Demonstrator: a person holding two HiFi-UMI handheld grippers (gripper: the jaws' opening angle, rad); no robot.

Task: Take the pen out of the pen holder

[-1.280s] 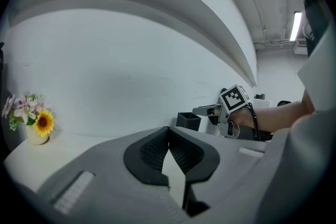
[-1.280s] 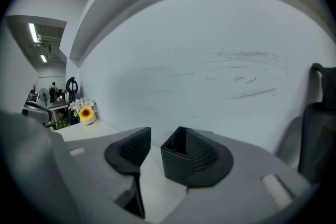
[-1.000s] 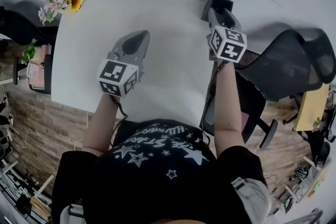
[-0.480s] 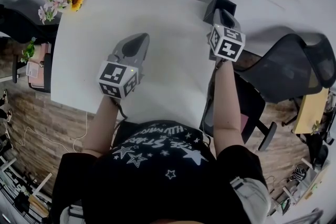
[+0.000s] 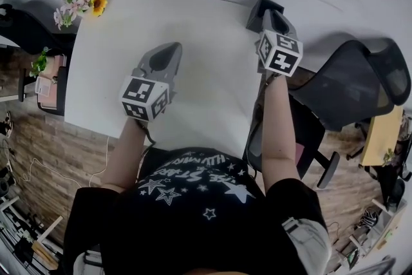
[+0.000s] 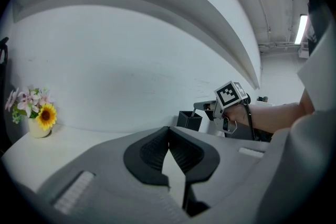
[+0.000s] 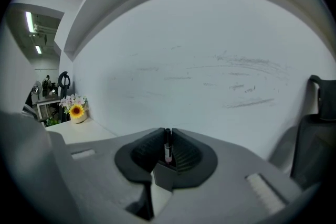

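A black square pen holder (image 5: 259, 8) stands at the far right corner of the white table (image 5: 193, 74). My right gripper (image 5: 271, 16) hovers just over it. In the right gripper view its jaws are closing, and the pads (image 7: 178, 150) press on a thin dark pen (image 7: 168, 148) that stands upright between them, with the holder (image 7: 164, 178) directly below. My left gripper (image 5: 171, 48) rests over the middle of the table, shut and holding nothing. The left gripper view shows its tips (image 6: 168, 131) meeting, and beyond them the holder (image 6: 189, 120) under the right gripper (image 6: 203, 107).
A small vase of flowers with a sunflower (image 5: 80, 0) sits at the table's far left corner. A black mesh office chair (image 5: 347, 84) stands to the right of the table, close to the right arm. A white wall runs behind the table.
The right gripper has shifted slightly over the pen holder, and the holder shows a little more beside it. The left gripper has stayed where it was.
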